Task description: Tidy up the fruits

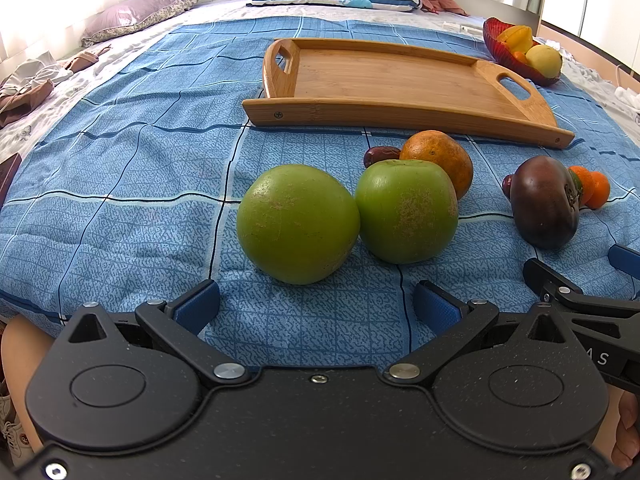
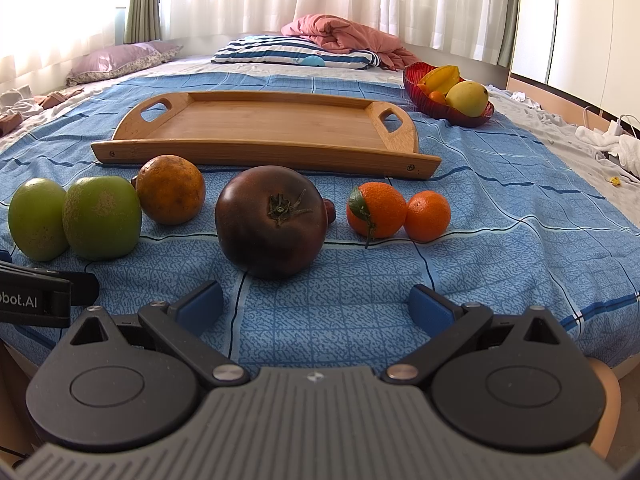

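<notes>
Blue-padded jaws of the left gripper are gaping wide and holding nothing, with two green fruits lying touching each other straight ahead on the blue bedspread; the bare wooden tray is waiting beyond them.

From the right wrist, the right gripper is likewise spread wide and empty, facing a dark purple tomato-like fruit just left of centre, stem towards it. Each hand is sitting nearer its own fruit.
</notes>
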`<state>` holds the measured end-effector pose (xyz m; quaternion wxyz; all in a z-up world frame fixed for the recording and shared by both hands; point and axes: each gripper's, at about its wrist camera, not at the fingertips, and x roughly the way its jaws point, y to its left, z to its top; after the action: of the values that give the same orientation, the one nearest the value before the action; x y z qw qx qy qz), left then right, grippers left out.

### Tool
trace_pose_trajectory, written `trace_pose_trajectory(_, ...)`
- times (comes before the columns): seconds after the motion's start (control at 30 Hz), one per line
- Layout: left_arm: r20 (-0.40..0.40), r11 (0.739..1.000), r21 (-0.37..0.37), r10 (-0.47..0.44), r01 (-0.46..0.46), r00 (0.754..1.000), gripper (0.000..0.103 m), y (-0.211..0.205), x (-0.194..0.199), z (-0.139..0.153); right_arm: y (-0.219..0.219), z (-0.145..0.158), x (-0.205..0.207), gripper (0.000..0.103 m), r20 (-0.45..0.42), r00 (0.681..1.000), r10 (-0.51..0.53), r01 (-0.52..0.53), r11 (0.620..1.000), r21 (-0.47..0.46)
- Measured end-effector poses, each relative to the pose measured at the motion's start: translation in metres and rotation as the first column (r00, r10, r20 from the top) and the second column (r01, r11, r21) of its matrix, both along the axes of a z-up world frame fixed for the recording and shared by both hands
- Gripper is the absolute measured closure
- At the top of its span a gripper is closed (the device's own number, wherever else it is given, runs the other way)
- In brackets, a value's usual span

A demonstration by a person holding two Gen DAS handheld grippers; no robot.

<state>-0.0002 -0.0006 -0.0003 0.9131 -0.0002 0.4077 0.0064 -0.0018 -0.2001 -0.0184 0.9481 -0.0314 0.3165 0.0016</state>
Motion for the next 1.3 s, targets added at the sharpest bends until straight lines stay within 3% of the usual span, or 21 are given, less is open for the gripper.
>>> trace_pose_trajectory(0.43, 0.023, 1.0, 0.0, -0.021, 0.021, 1.0, 0.0, -0.001, -0.004, 0.002, -0.001, 0.001, 0.001, 0.0, -0.004, 1.0, 0.001, -0.001, 1.0, 0.011)
trace_pose_trajectory(0.57, 0.069, 0.999, -0.045, -0.015, 0.018, 0.997, 0.0, 0.008, -0.008, -0.001, -0.002, -0.002, -0.002, 0.0, 0.016, 1.0, 0.011, -0.011, 1.0, -0.002)
trace_pose_trajectory(0.73, 0.117, 1.0, -0.002, -0.027, 0.027, 0.993, 0.0, 0.003, -0.013, -0.008, -0.003, -0.002, -0.002, 0.0, 0.023, 1.0, 0.017, -0.017, 1.0, 0.003)
trace_pose_trajectory(1.13, 0.168, 0.998, -0.004, -0.059, 0.06, 0.984, 0.003, 0.005, -0.021, -0.004, -0.006, -0.001, -0.006, 0.0, 0.088, 0.995, 0.053, -0.058, 0.997, 0.054)
trace_pose_trajectory(1.3, 0.251, 0.996, 0.005, -0.092, 0.094, 0.964, 0.005, 0.007, -0.027, 0.009, -0.002, 0.006, -0.006, 0.007, 0.134, 0.987, 0.089, -0.097, 0.994, 0.055)
